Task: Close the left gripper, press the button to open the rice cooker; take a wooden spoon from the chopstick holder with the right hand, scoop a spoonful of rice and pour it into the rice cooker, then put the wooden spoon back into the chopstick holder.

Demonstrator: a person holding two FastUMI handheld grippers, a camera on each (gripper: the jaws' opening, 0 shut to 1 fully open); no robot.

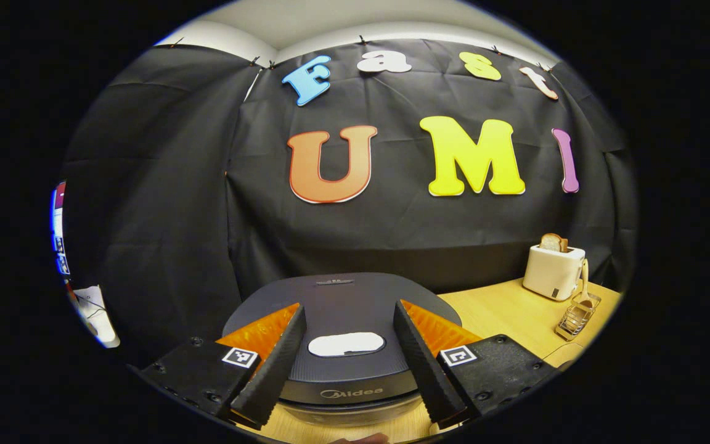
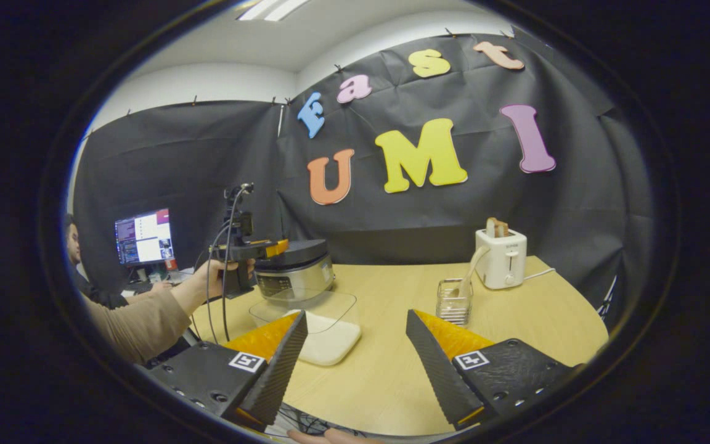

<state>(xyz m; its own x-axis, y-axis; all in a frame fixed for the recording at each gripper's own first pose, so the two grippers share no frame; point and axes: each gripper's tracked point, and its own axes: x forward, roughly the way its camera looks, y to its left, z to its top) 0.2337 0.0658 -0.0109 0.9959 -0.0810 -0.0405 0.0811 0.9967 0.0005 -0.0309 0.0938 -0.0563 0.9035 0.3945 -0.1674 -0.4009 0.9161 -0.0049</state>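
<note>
A dark rice cooker (image 1: 342, 296) with its lid down sits right under my left gripper (image 1: 349, 307), whose fingers stand open on either side of the white oval button (image 1: 346, 344). Seen from the right gripper view, the left gripper (image 2: 267, 248), held by a hand (image 2: 216, 274), hovers over the rice cooker (image 2: 296, 271). My right gripper (image 2: 356, 314) is open and empty above the table. Beyond it a clear container of rice (image 2: 330, 339) lies at the left. A wire chopstick holder (image 2: 453, 302) holds the wooden spoon (image 2: 471, 268). The chopstick holder (image 1: 577, 316) and wooden spoon (image 1: 585, 285) also appear at the right.
A white toaster (image 2: 503, 258) with a slice of bread stands behind the chopstick holder, its cord trailing right. The wooden table (image 2: 392, 382) ends near the black cloth wall. A person sits at a monitor (image 2: 144, 236) at the far left.
</note>
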